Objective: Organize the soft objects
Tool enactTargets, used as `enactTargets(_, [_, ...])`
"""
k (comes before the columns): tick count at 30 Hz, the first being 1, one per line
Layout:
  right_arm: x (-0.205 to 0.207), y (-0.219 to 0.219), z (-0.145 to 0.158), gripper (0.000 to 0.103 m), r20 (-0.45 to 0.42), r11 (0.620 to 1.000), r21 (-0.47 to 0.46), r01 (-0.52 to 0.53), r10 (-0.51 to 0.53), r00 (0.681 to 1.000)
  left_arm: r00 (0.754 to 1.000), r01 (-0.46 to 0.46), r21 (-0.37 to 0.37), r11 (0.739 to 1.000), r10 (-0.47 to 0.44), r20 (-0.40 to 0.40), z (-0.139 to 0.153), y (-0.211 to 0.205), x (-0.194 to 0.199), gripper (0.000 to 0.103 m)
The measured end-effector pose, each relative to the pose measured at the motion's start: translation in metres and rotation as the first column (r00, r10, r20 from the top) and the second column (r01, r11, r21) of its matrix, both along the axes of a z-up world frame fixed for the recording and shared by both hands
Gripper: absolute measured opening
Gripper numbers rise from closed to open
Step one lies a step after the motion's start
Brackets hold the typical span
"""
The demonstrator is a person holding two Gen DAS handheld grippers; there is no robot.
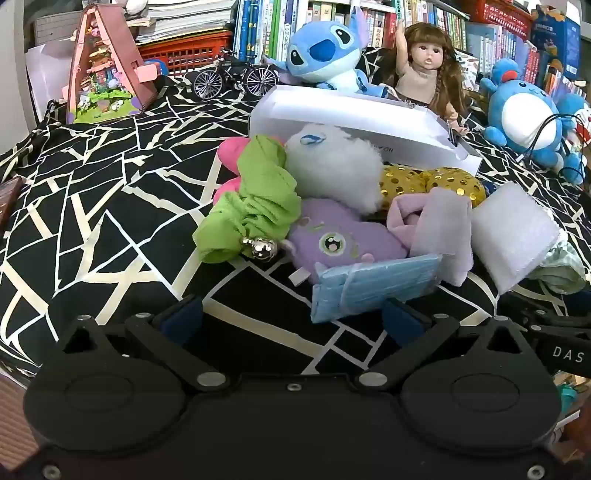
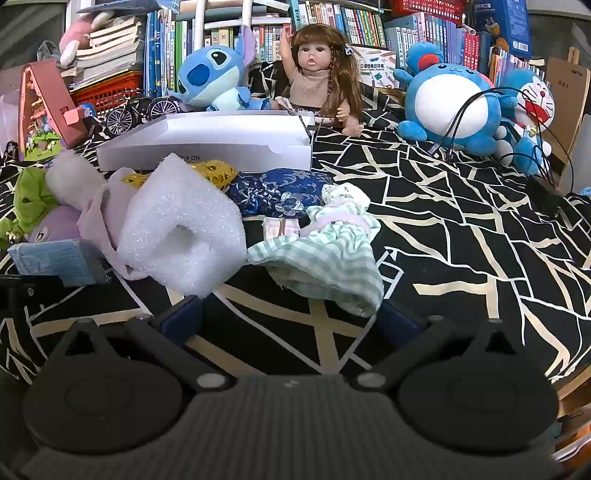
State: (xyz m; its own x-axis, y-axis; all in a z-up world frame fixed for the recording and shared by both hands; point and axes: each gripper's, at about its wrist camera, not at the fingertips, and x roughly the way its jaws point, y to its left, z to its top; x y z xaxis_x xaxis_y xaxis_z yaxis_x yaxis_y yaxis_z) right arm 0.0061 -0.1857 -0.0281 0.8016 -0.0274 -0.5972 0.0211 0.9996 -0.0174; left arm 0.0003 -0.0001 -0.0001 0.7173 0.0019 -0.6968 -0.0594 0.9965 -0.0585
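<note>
Soft pile: heaped on the black-and-cream patterned cloth (image 1: 110,206), in front of the white box (image 1: 354,122).
Left gripper (image 1: 291,317): jaws spread wide, nothing between them, angled down at the cloth.
Ahead of left gripper, left to right: green cloth bundle (image 1: 258,199) with a silver bell (image 1: 264,249); purple plush (image 1: 332,240); blue face-mask pack (image 1: 373,284) just beyond the right finger; lilac cloth (image 1: 436,229); white foam roll (image 1: 513,236).
Behind them: white fluffy toy (image 1: 332,162) against the box; gold sequin pouch (image 1: 436,184).
Right gripper (image 2: 291,317): jaws wide, empty, tilted down.
Ahead of right gripper: the foam roll near the left finger; green checked cloth (image 2: 325,258) hanging over the right finger, contact unclear.
Further back: blue brocade pouch (image 2: 277,188).
Backdrop: Stitch plush (image 2: 214,77), doll (image 2: 317,74), round blue plush (image 2: 450,99), bookshelves (image 2: 369,26).
</note>
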Motion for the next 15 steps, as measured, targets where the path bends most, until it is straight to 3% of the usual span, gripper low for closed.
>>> enactTargets(15, [-0.0003,0.0003,-0.0005,0.103,0.001,1.000,-0.001,-0.003,0.003,1.000,1.000,0.001,0.020,1.000,-0.001,-0.001,-0.0026,-0.0011,-0.0011,0.103])
